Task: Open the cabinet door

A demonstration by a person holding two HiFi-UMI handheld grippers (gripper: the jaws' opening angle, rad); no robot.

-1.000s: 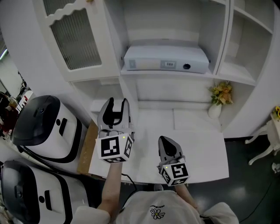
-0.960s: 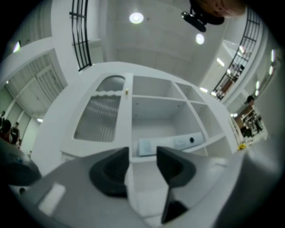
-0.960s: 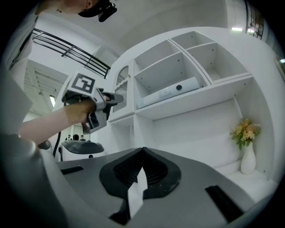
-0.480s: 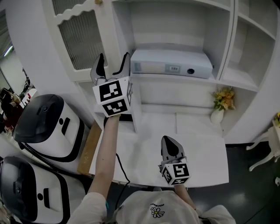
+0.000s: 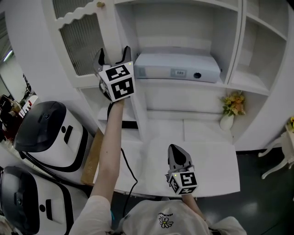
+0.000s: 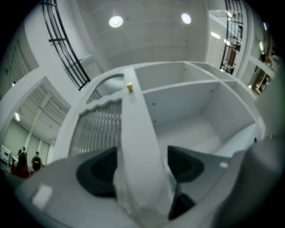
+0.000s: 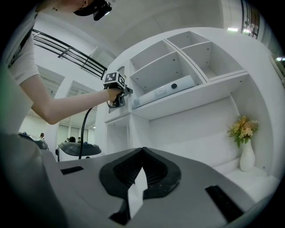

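The white cabinet door (image 5: 82, 39) has a ribbed glass panel and a small gold knob (image 5: 99, 4), and it stands swung out to the left of the open cabinet. My left gripper (image 5: 114, 53) is raised to the door's free edge (image 6: 136, 133). Its jaws have just been opening and stand wide, one on each side of that edge, without clamping it. In the left gripper view the knob (image 6: 129, 87) sits higher up the edge. My right gripper (image 5: 174, 149) hovers low over the white tabletop (image 5: 206, 160), shut and empty; its jaws (image 7: 142, 153) meet at the tips.
A white box-shaped device (image 5: 177, 66) lies on the cabinet shelf. A vase of yellow flowers (image 5: 228, 110) stands at the back right of the counter. Two black-and-white machines (image 5: 48, 133) sit at the left, beside a brown board (image 5: 92, 156).
My left gripper has risen from just above the tabletop to the door's edge, and its jaws have spread wider. The right gripper has stayed where it was.
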